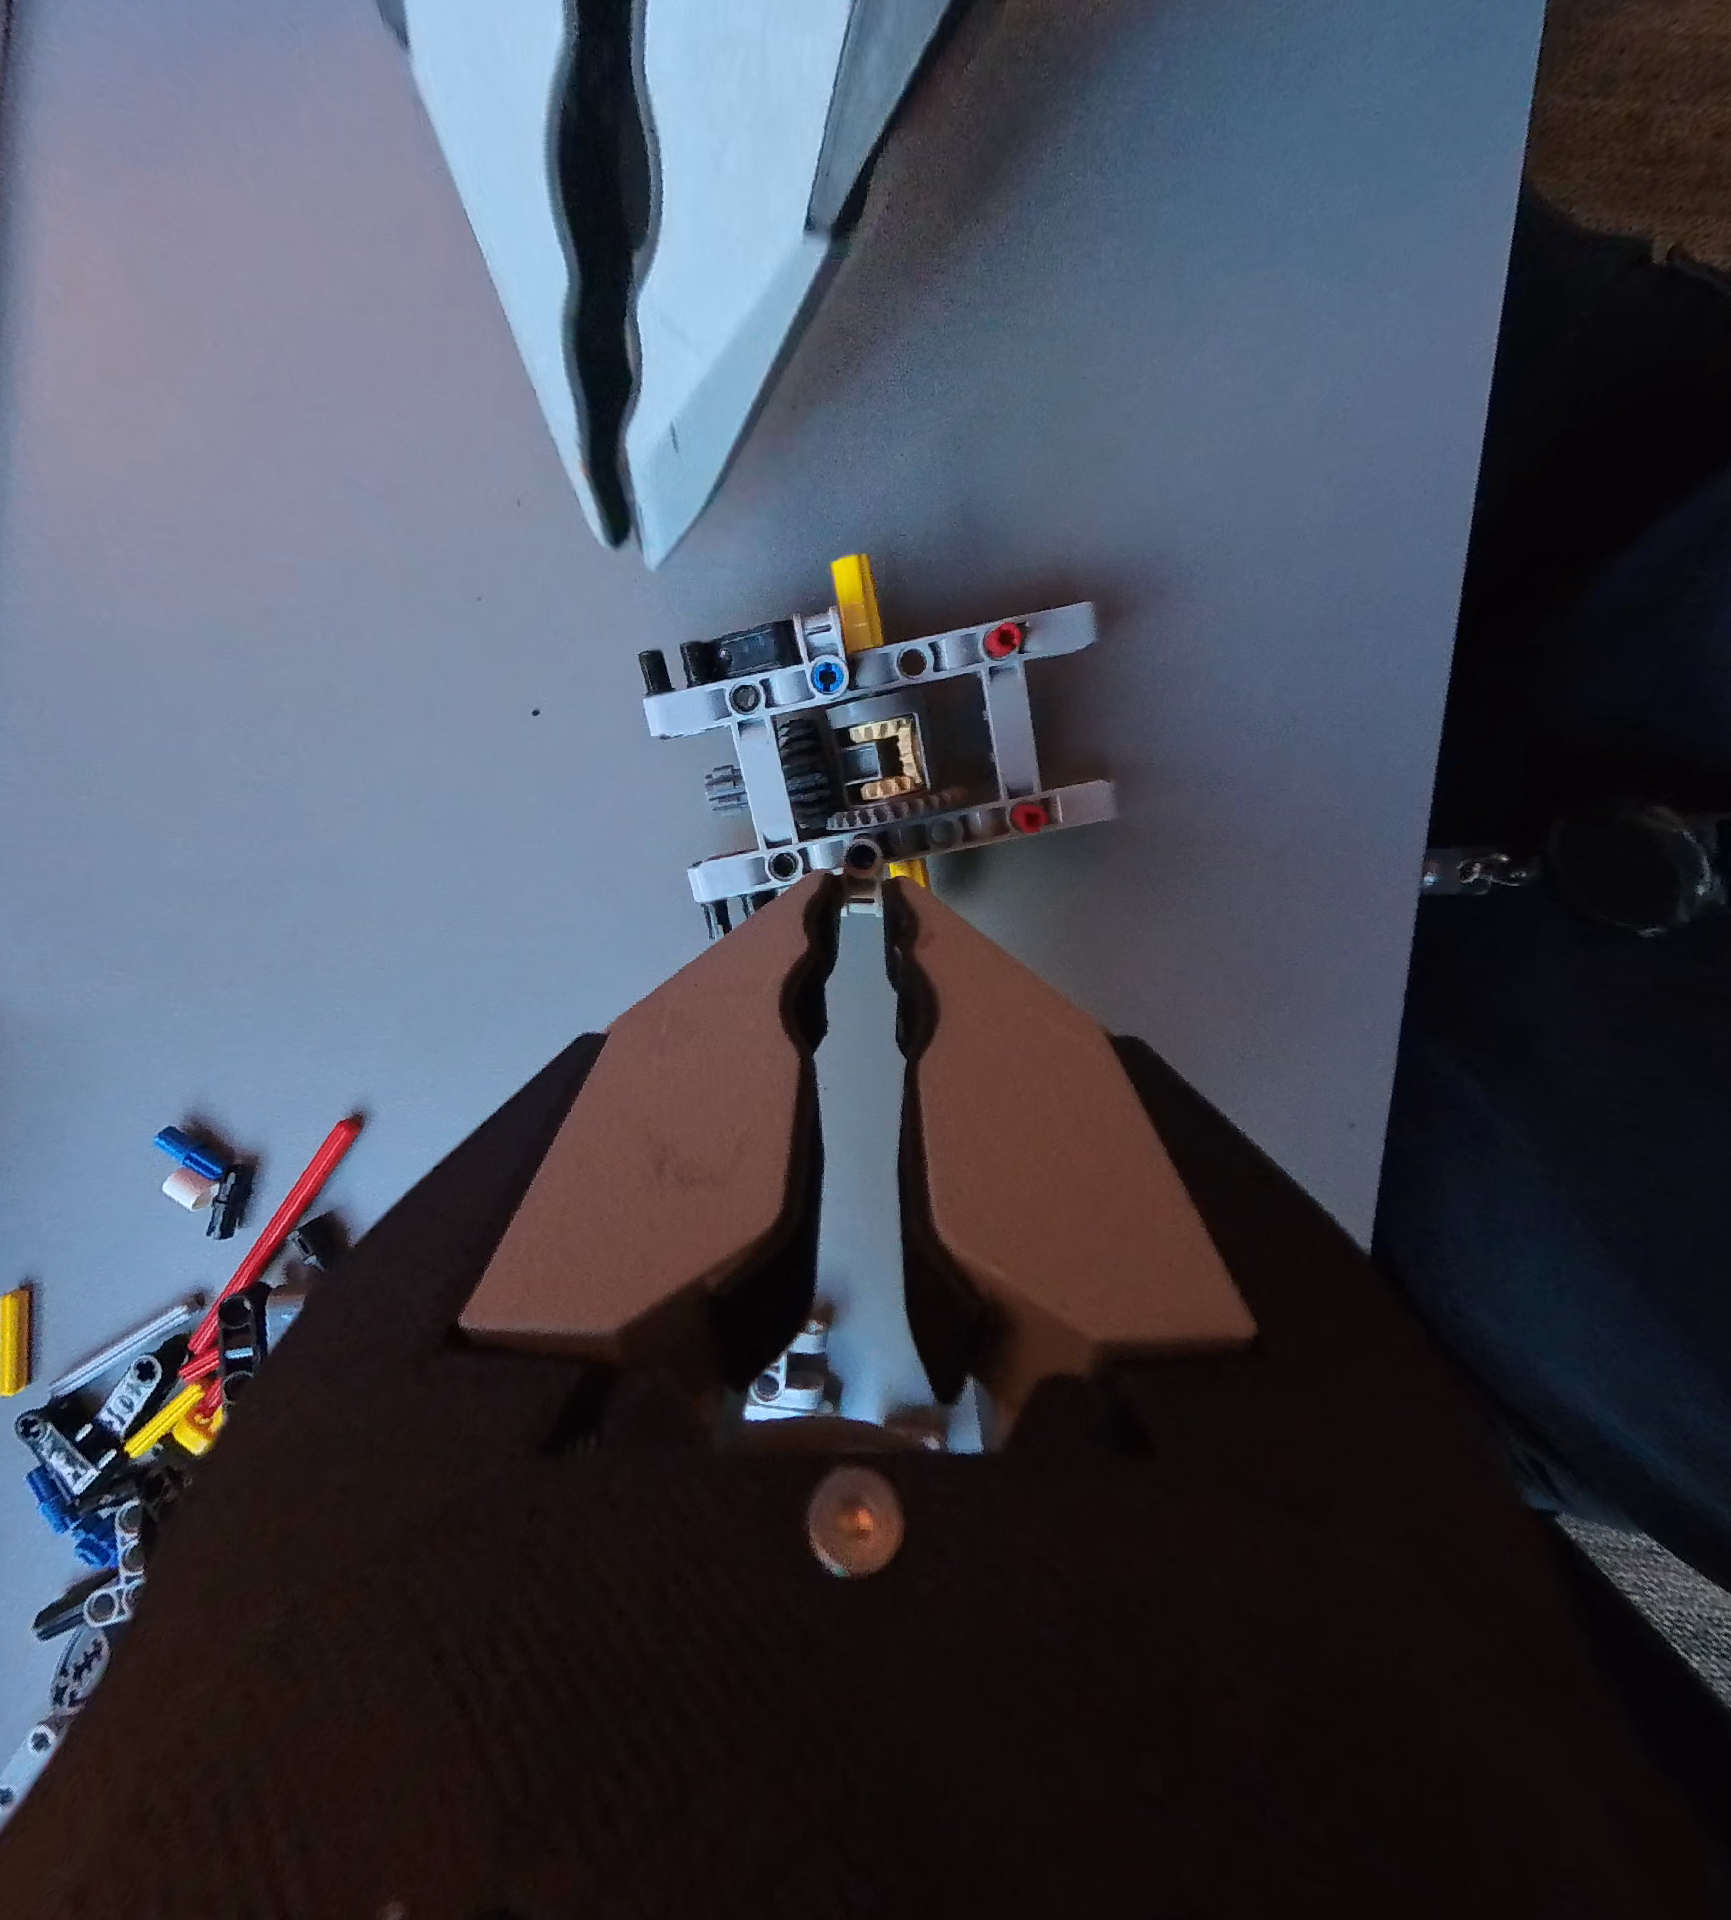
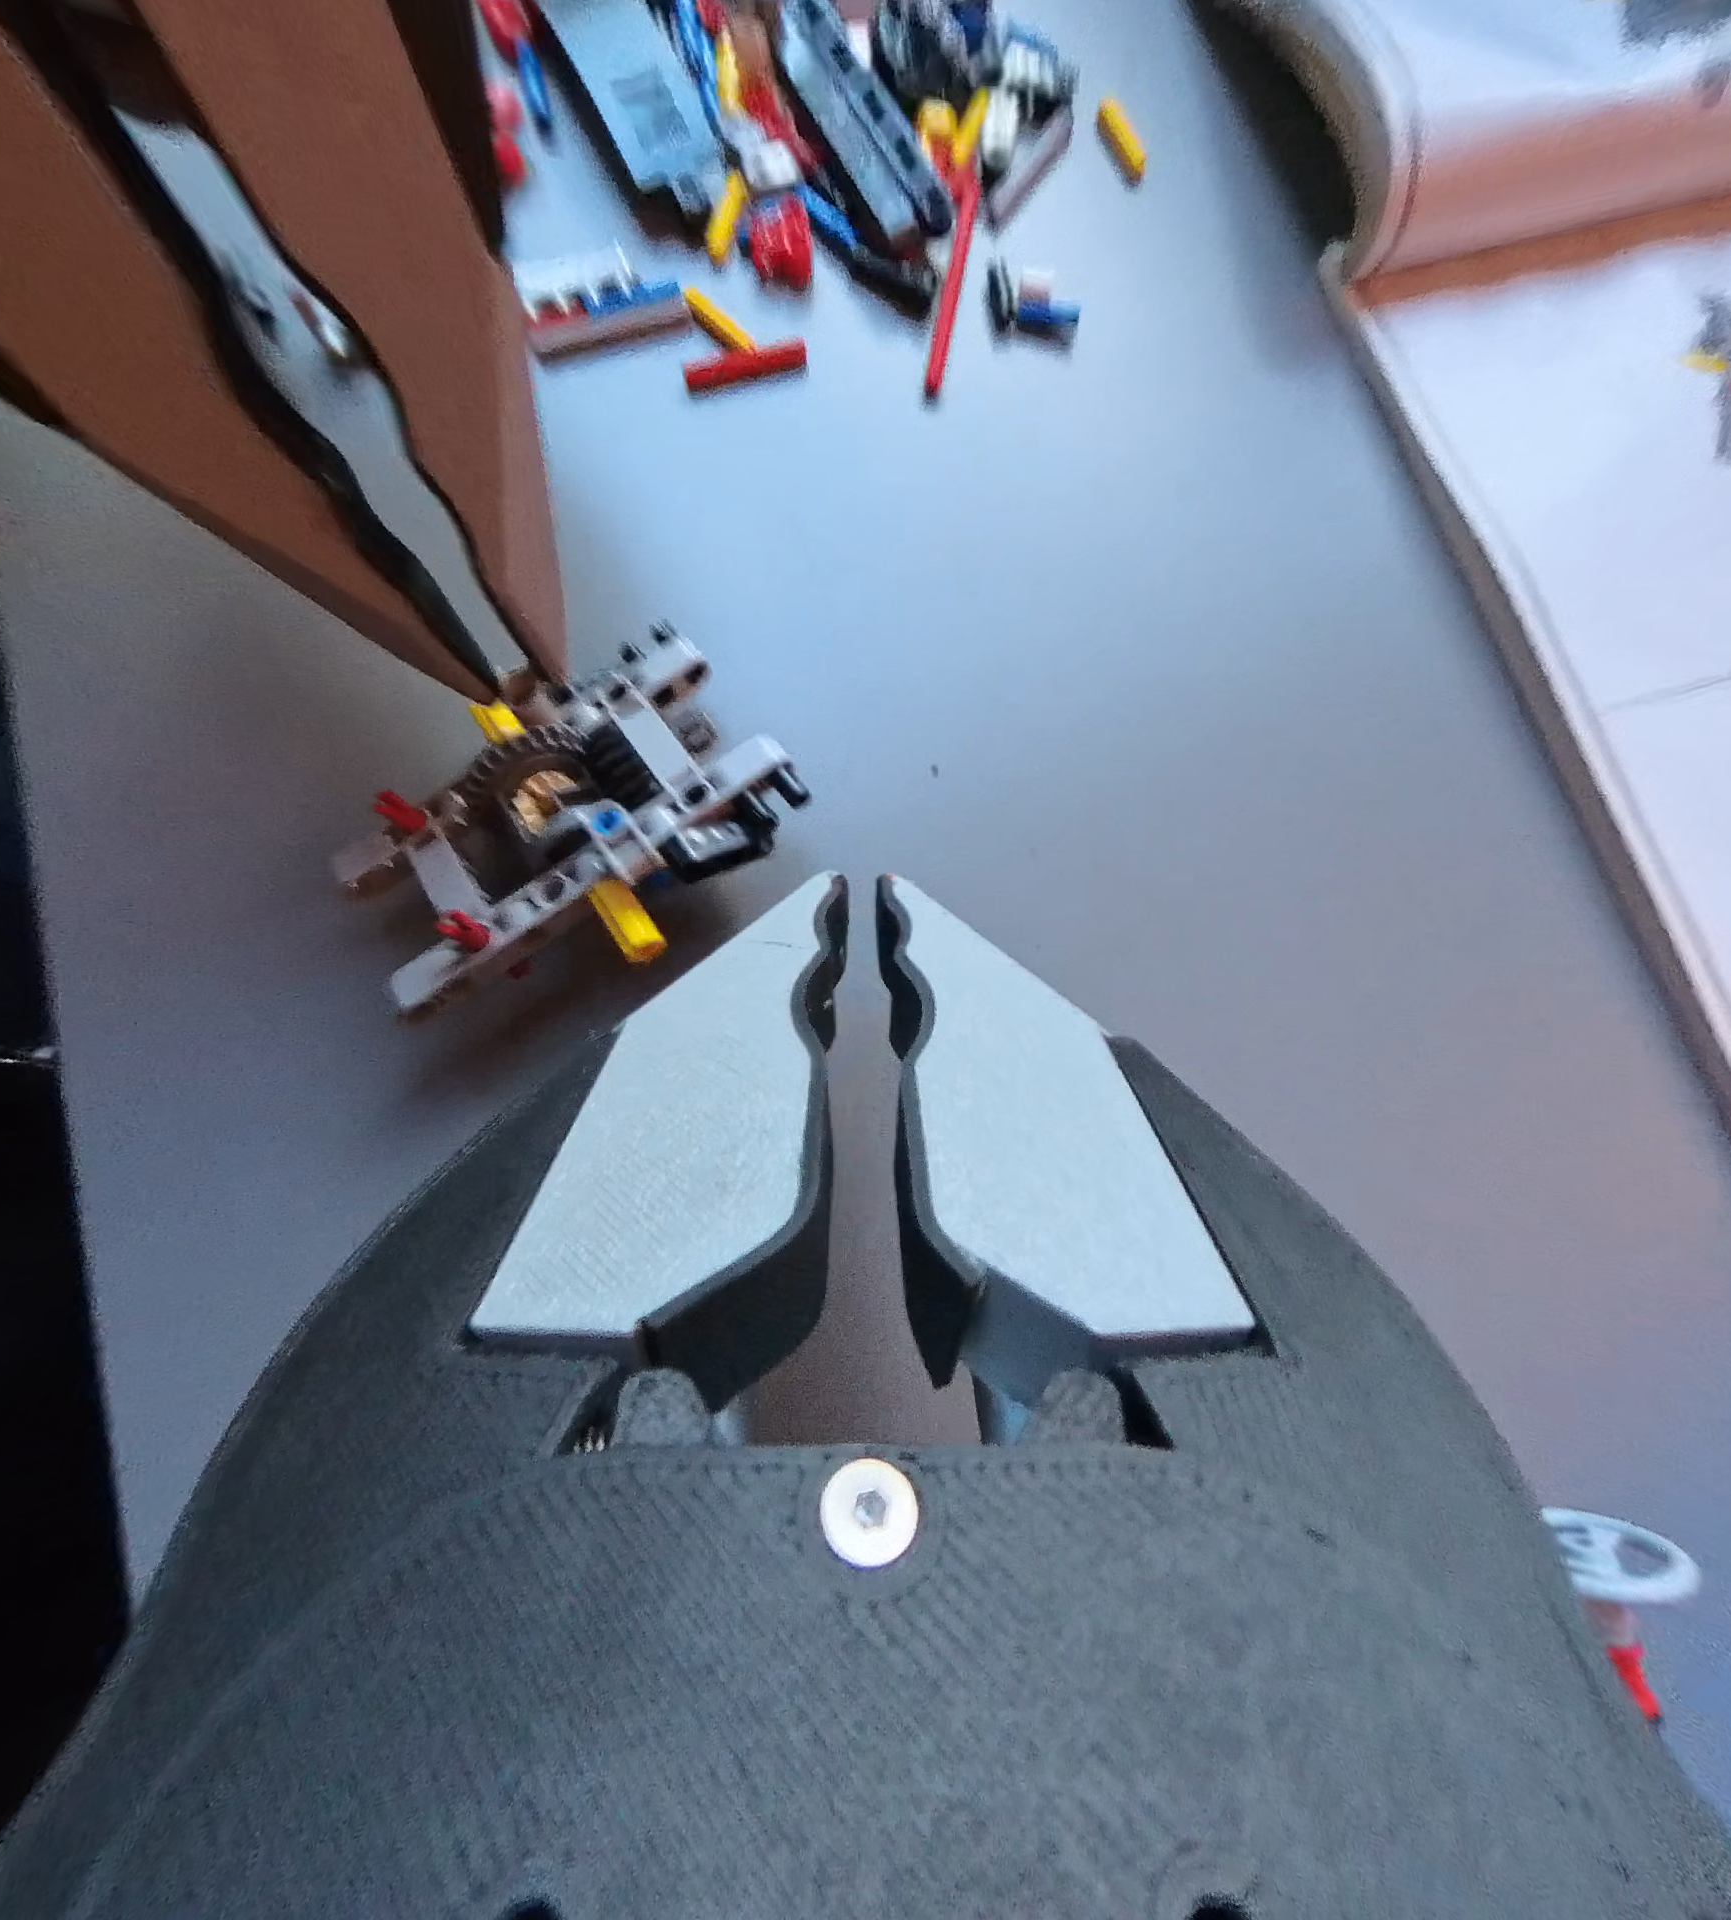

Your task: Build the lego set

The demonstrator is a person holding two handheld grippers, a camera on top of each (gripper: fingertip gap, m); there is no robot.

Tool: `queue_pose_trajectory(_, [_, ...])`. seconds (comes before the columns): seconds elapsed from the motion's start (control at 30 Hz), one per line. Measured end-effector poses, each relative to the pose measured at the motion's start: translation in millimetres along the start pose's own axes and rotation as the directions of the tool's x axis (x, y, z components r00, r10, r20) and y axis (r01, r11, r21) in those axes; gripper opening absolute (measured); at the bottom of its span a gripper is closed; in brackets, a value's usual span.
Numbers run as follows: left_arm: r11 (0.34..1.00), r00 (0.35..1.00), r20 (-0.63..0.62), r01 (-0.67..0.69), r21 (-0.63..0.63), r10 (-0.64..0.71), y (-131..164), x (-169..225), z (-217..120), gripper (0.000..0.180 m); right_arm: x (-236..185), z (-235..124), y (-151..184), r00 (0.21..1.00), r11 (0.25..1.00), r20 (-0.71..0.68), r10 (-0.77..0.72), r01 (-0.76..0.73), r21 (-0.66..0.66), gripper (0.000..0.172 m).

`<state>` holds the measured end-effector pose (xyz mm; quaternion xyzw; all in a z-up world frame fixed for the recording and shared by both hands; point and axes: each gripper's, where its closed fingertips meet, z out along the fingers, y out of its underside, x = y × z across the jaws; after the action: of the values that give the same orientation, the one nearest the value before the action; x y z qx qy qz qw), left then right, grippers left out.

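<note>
A grey Lego gear assembly [image 1: 882, 748] with tan and black gears, red pins and a yellow axle lies on the grey table [image 1: 269, 623]. My left gripper [image 1: 861, 894], with brown fingers, is shut on a small tan pin [image 1: 862, 871] at the assembly's near beam. The right wrist view shows the same grip on the assembly [image 2: 570, 821] by the left gripper [image 2: 518, 677]. My right gripper [image 2: 861, 883], with grey fingers, is shut with nothing between its tips. It hovers just right of the assembly. In the left wrist view the right gripper [image 1: 632, 535] shows just beyond the assembly.
A pile of loose Lego parts [image 1: 144, 1382] lies at the lower left and also shows in the right wrist view [image 2: 819, 156]. An open instruction booklet [image 2: 1619, 468] lies along the right. A white wheel hub [image 2: 1619, 1569] sits near it. A person's dark clothing [image 1: 1619, 1091] is past the table edge. Across from one pair of fingers to the other is roughly 8 cm.
</note>
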<state>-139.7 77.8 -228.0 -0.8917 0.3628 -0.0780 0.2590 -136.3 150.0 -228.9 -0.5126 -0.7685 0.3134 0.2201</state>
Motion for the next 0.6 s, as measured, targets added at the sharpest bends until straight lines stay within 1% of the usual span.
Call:
queue_pose_trajectory(0.03, [1.000, 1.000, 0.001, -0.002, 0.001, 0.002, -0.4, 0.0, 0.1, 0.006, -5.7, -6.3, -9.1, 1.000, 0.999, 0.015, -0.013, 0.013, 0.041, 0.003])
queue_pose_trajectory(0.1, [1.000, 1.000, -0.003, -0.006, 0.000, 0.006, -1.2, 0.5, 0.5, 0.006, -31.8, -14.0, -30.3, 0.992, 0.990, 0.106, -0.075, 0.062, 0.127, 0.002])
queue_pose_trajectory(0.13, [1.000, 1.000, -0.006, -0.006, 0.000, 0.006, -1.7, 0.7, 0.8, 0.006, -45.2, -13.9, -36.7, 0.983, 0.986, 0.147, -0.112, 0.092, 0.141, 0.002])
queue_pose_trajectory(0.23, [1.000, 1.000, -0.011, -0.003, 0.003, 0.003, -3.2, 0.8, 1.6, 0.006, -60.4, 0.9, -36.4, 0.966, 0.981, 0.173, -0.190, 0.179, 0.080, 0.002])
queue_pose_trajectory(0.33, [1.000, 1.000, -0.011, 0.011, 0.012, -0.011, -4.0, 0.8, 2.0, 0.005, -64.9, 13.0, -31.3, 0.958, 0.983, 0.221, -0.184, 0.179, 0.042, 0.001])
queue_pose_trajectory(0.47, [1.000, 1.000, -0.009, 0.016, 0.013, -0.016, -3.7, 1.3, 2.0, 0.006, -64.0, 15.1, -30.1, 0.954, 0.980, 0.225, -0.199, 0.197, 0.032, 0.000])
queue_pose_trajectory(0.6, [1.000, 1.000, -0.015, 0.010, 0.008, -0.010, -4.4, 2.3, 2.6, 0.006, -63.3, 16.6, -29.3, 0.941, 0.962, 0.209, -0.264, 0.272, -0.007, 0.000])
